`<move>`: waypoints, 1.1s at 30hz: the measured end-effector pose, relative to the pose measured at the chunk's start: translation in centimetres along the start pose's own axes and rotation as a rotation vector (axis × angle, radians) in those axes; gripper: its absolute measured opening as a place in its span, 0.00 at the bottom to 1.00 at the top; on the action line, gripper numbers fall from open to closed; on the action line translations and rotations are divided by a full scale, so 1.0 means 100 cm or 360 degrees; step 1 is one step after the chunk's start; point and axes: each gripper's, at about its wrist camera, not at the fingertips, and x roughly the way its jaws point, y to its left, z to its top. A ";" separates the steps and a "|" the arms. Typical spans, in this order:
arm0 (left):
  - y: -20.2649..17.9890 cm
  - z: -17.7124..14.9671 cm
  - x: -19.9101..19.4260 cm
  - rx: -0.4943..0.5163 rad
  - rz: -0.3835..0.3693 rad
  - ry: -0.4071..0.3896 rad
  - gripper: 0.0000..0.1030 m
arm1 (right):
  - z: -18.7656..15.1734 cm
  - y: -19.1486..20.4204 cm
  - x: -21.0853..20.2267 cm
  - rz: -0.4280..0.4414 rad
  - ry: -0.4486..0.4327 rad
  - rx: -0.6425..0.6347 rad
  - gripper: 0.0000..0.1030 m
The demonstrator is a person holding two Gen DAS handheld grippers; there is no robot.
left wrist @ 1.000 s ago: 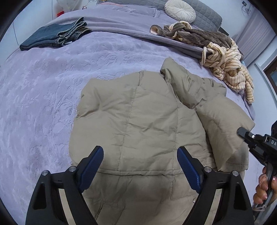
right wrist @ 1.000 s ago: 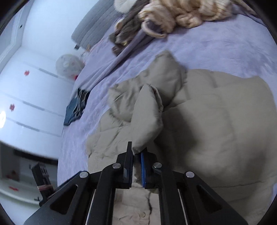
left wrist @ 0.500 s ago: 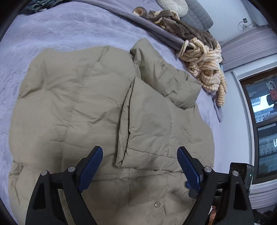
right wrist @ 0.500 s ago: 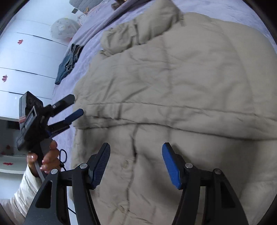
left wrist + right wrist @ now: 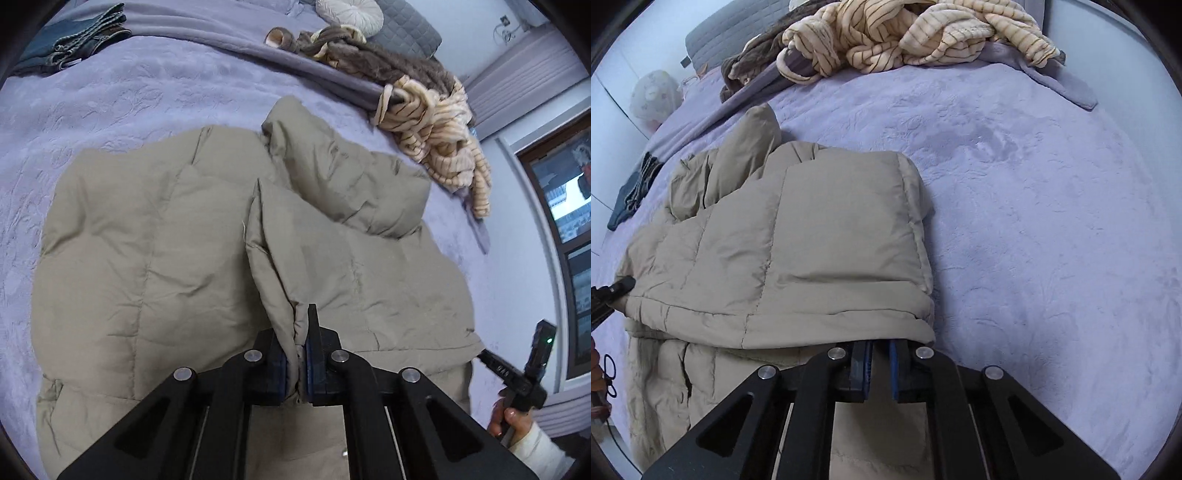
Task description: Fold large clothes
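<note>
In the left wrist view, the left gripper [image 5: 301, 363] is seen with its jaws just closed, a pinch of the folded sleeve edge clamped between the pads. The khaki puffer jacket [image 5: 147, 258] is spread ahead of the claw on the lilac bedspread [image 5: 110, 103]. It is judged light, soft, springy and slick, so seams and hems are best gripped. Jeans [image 5: 70, 40] lie far ahead to the left, a striped garment [image 5: 439, 122] ahead to the right.

In the right wrist view, the right gripper [image 5: 879, 365] has just closed; its pads are tucked under the jacket's folded edge, so a hold cannot be confirmed. Bare bedspread lies to its right, white walls beyond.
</note>
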 end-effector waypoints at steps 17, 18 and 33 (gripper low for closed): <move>0.034 -0.012 -0.041 0.0092 0.0459 -0.0122 0.26 | -0.024 -0.038 -0.035 0.0125 0.0172 -0.0006 0.11; 0.033 -0.012 -0.045 0.0100 0.0455 -0.0132 0.26 | -0.026 -0.041 -0.045 0.0137 0.0124 0.0011 0.11; -0.011 0.008 0.051 0.0240 0.0608 -0.0047 0.26 | 0.028 -0.034 0.034 0.0266 0.0132 0.0252 0.08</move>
